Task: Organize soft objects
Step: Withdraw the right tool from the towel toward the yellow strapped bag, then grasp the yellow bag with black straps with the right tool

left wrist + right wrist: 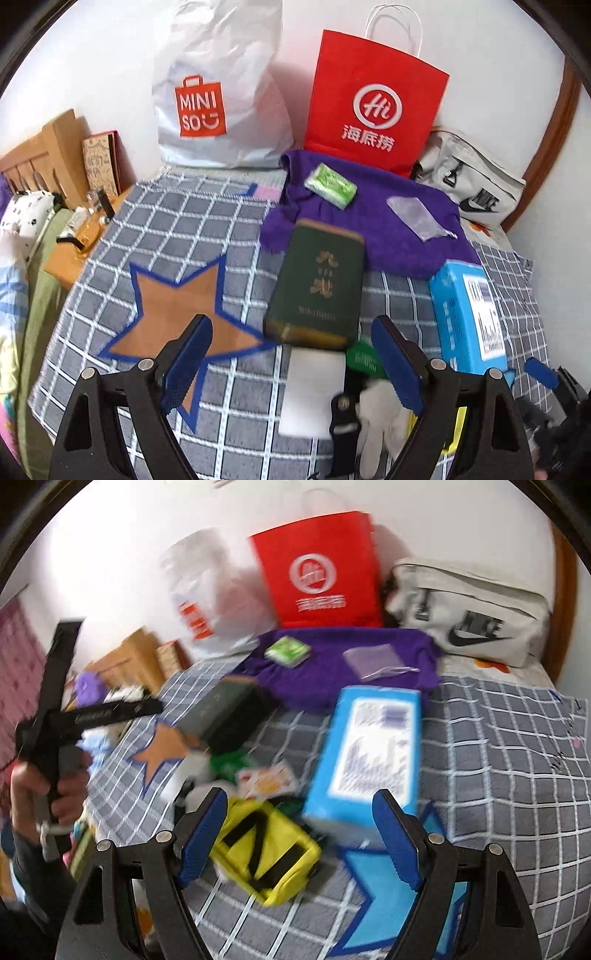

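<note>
A purple cloth lies at the back of the checked blanket, with a green tissue pack and a clear plastic bag on it. My left gripper is open and empty above a white sponge block, near a white glove and a dark green box. My right gripper is open and empty over a yellow pouch, beside a blue box. The purple cloth also shows in the blurred right wrist view.
A white Miniso bag, a red paper bag and a grey Nike bag stand against the wall. An orange star mark and a blue star mark are on the blanket. A wooden bedside table is at left.
</note>
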`<state>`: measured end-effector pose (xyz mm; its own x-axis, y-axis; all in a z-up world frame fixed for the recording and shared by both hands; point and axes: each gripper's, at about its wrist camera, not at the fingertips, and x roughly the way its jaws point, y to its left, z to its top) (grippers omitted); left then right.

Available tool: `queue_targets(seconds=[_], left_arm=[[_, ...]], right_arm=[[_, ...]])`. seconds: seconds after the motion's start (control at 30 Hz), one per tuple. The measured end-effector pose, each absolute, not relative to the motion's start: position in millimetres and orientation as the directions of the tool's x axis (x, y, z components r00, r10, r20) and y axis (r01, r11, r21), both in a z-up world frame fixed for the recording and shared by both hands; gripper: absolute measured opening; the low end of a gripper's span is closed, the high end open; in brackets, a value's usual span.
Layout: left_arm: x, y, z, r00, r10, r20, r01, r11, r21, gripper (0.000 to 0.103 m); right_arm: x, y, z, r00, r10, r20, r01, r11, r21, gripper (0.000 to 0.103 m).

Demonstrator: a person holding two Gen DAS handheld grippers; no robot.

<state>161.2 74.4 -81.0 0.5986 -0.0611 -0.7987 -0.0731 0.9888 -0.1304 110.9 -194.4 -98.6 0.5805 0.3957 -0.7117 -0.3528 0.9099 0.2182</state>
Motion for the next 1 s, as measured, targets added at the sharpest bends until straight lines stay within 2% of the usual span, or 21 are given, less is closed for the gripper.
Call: queue_targets(seconds=[0.2, 0.3, 0.6, 0.67, 0.73, 0.8, 0.83, 1.0], left_arm=[[143.3, 77.9, -109.5, 0.567, -0.084, -0.819, -0.063, 0.988, -0.144, 0.087], [136.5, 83.3, -119.0, 0.558, -0.082, -0.826, -0.076, 0.986, -0.149, 0.087], [129.7, 99.6, -133.5, 0.551, -0.108, -0.827, -0.093, 0.977, -0.189, 0.087], [129.5, 101.2, -135.0, 0.549, -0.117, -0.827, -0.090, 0.976, -0.197, 0.087], [129.7, 101.5, -135.8, 0.549, -0.120, -0.827, -0.090, 0.975, -0.202, 0.087], [130.2, 101.9, -137.3, 0.548, -0.128, -0.827, -0.090, 0.974, -0.210, 0.087], [130.1, 102.1, -138.0, 0.547, -0.132, -0.826, -0.088, 0.973, -0.214, 0.087], [128.3, 100.7, -139.8, 0.543, -0.137, -0.828, -0.085, 0.972, -0.217, 0.087]], right_arm=[[87.9, -161.8, -124.6, 0.553, 0.424, -0.717, -0.437, 0.881, 0.184, 0.081], [85.0, -145.8, -136.7, 0.549, 0.398, -0.735, -0.471, 0.874, 0.122, 0.081], [102.4, -127.6, -167.2, 0.547, 0.328, -0.770, -0.443, 0.894, 0.067, 0.080], [101.8, -132.4, -164.8, 0.543, 0.362, -0.758, -0.444, 0.890, 0.107, 0.069], [101.8, -138.6, -160.6, 0.504, 0.425, -0.752, -0.455, 0.871, 0.187, 0.040], [100.4, -145.2, -155.0, 0.498, 0.453, -0.739, -0.448, 0.865, 0.229, 0.035], [98.7, -147.7, -152.1, 0.500, 0.460, -0.734, -0.446, 0.863, 0.237, 0.028], [88.8, -161.9, -138.6, 0.481, 0.511, -0.712, -0.429, 0.846, 0.316, 0.020]])
